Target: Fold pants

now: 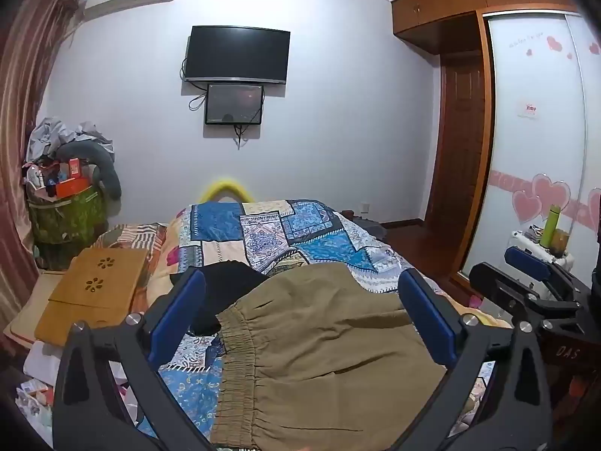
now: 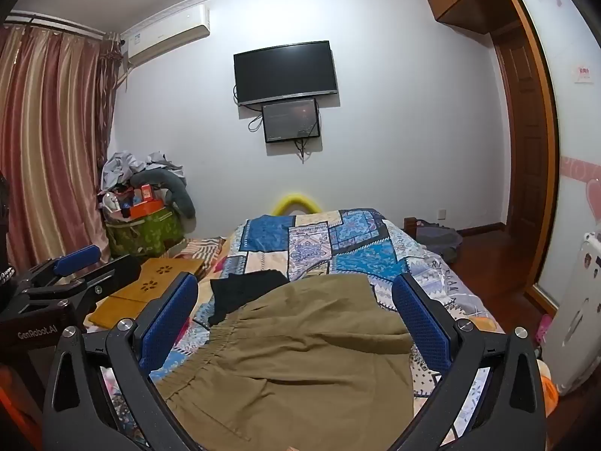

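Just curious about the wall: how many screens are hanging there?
2. A big dark television is mounted on the white wall, and a smaller screen hangs directly under it, cables dangling. None seem hidden.

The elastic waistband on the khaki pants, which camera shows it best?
The left wrist view. There the waistband runs clearly down the frame between the open jaws, gathers sharp. In the right wrist view the waistband shows too, but slanted, dimmer and partly hidden behind the left finger.

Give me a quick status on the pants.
Both claws, left and right, open, holding nothing. Khaki pants flat on patchwork quilt. Black garment touching waistband.
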Demonstrator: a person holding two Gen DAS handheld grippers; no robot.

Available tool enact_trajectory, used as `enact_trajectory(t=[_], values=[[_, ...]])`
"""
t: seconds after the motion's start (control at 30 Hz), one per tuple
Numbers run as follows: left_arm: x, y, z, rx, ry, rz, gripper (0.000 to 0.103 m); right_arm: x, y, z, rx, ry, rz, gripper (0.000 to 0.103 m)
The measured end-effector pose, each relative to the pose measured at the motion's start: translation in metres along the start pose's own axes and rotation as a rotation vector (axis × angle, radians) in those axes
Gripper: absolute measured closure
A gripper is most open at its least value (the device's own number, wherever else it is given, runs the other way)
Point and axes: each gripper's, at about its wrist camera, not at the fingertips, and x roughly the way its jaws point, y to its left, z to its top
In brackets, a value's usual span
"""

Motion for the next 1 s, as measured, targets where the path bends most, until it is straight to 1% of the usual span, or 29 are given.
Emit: enact_trajectory(t=[0.27, 0.3, 0.33, 0.47, 0.7, 1.0], values=[[-0.004, 0.002, 0.001, 0.01, 0.0, 0.0, 0.0, -0.001, 0.001, -0.001, -0.002, 0.007, -0.001, 0.0], [0.004, 0.0, -0.002, 0.006, 0.001, 0.005, 0.0, -0.001, 0.001, -0.001, -0.001, 0.008, -0.002, 0.0], [0.001, -0.002, -0.007, 0.009, -0.006, 0.002, 0.0, -0.001, 0.001, 0.0, -0.001, 0.008, -0.003, 0.0], [0.001, 0.0, -0.009, 0.005, -0.005, 0.002, 0.0, -0.002, 0.001, 0.001, -0.001, 0.01, -0.005, 0.0], [0.004, 0.001, -0.014, 0.003, -0.001, -0.001, 0.0, -0.003, 0.003, -0.009, 0.004, 0.018, -0.013, 0.0], [0.007, 0.001, -0.015, 0.004, 0.008, -0.006, 0.0, -0.003, 0.0, -0.004, 0.015, 0.027, -0.021, 0.0]])
